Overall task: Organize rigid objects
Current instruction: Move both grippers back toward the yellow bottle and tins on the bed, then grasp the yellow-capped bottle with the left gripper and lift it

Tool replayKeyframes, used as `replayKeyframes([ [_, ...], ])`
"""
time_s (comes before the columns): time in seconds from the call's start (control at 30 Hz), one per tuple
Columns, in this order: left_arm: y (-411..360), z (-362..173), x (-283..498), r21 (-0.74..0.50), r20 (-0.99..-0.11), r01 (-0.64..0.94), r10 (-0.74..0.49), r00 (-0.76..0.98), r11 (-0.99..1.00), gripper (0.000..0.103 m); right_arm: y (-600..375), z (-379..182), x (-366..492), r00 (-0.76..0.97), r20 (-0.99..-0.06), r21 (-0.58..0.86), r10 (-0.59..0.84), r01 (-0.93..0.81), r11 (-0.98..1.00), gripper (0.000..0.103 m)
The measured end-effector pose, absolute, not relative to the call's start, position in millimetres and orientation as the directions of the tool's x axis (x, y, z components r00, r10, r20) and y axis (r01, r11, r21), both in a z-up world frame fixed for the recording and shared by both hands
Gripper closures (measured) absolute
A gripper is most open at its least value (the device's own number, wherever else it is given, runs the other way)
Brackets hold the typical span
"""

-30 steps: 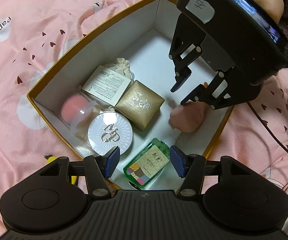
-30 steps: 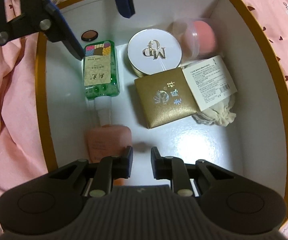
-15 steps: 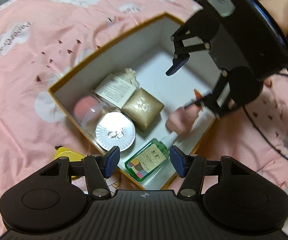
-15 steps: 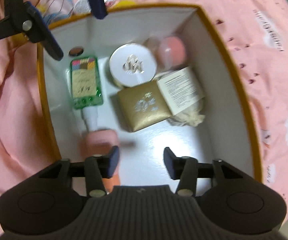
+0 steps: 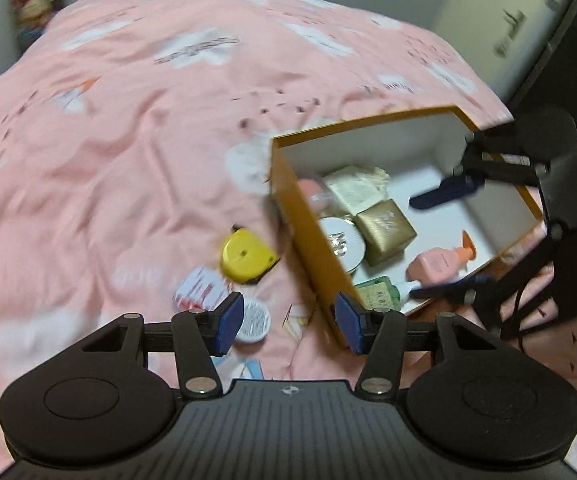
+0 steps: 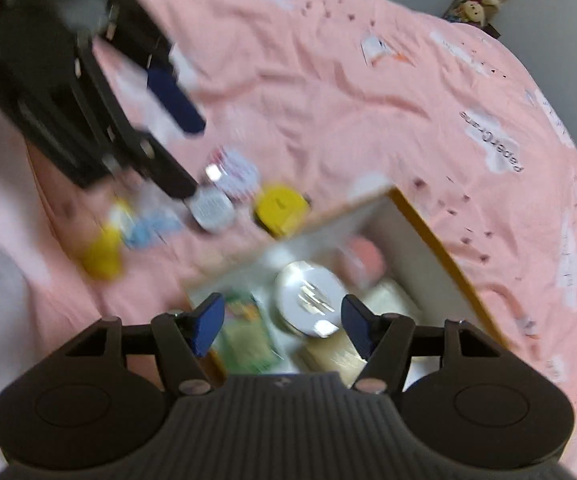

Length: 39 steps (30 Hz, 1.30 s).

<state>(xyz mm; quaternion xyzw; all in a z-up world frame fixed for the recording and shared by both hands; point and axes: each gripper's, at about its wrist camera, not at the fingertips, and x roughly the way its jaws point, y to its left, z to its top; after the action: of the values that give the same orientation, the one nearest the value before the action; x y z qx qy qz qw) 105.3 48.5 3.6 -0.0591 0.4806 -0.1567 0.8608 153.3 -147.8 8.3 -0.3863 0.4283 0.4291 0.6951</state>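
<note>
A: Where do the two grippers stand?

B: The left gripper [image 5: 286, 322] hangs above the pink bedspread [image 5: 128, 140], its blue pads spread wide with nothing between them. It sits just outside the near corner of the gold-rimmed box [image 5: 308, 236]. The right gripper [image 6: 282, 322] is also spread and empty, poised over the box's near end.

A: What is inside the box?

B: From the left wrist view: a round white compact [image 5: 342, 240] against the near wall, a gold square case [image 5: 386, 226] beside it, a white labelled packet [image 5: 354, 190] behind that, and something pink and rounded [image 5: 310, 188] in the far corner. A pink pump bottle [image 5: 440, 262] lies on its side near the right gripper's lower finger, and a green bottle [image 5: 378, 290] lies at the near end, its white neck pointing toward the pink one.

A: And outside it?

B: On the bedspread just beside the box lies a yellow tape measure [image 5: 246, 258]. Nearer the left gripper are a red-and-white packet [image 5: 198, 294] and a small round white tin [image 5: 252, 322], touching or nearly so. The right wrist view is blurred, but it shows another yellow thing [image 6: 102, 254] and a pale blue packet [image 6: 148, 226] farther along; I cannot tell what they are.
</note>
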Motion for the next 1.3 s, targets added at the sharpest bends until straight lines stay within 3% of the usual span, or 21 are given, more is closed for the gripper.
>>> replayKeyframes([
  [0.1, 58.9, -7.8, 86.1, -0.291, -0.805, 0.124, -0.312, 0.505, 0.949, 0.045, -132.5, -1.4, 134.3, 0.248, -0.912, -0.124, 0.326, -0.926, 0.357, 0.050],
  [0.3, 63.7, -37.4, 56.4, -0.350, -0.828, -0.021, -0.298, 0.476, 0.937, 0.050, -111.9, -24.0, 85.8, 0.245, -0.894, -0.120, 0.376, -0.938, 0.325, 0.059],
  [0.53, 70.5, -67.8, 24.3, -0.412, -0.855, -0.262, -0.271, 0.443, 0.873, 0.052, -114.2, -41.7, 68.7, 0.326, -0.858, -0.126, 0.397, -0.883, 0.453, 0.059],
  [0.9, 77.4, -91.8, 29.8, -0.416, -0.877, -0.397, -0.246, 0.412, 0.818, 0.057, -121.3, -62.5, 63.6, 0.330, -0.857, -0.061, 0.396, -0.828, 0.557, 0.060],
  [1.3, 57.3, -119.1, 49.8, -0.351, -0.916, -0.383, -0.228, 0.330, 0.854, 0.061, -123.9, -76.2, 70.2, 0.296, -0.877, -0.026, 0.378, -0.816, 0.578, 0.059],
])
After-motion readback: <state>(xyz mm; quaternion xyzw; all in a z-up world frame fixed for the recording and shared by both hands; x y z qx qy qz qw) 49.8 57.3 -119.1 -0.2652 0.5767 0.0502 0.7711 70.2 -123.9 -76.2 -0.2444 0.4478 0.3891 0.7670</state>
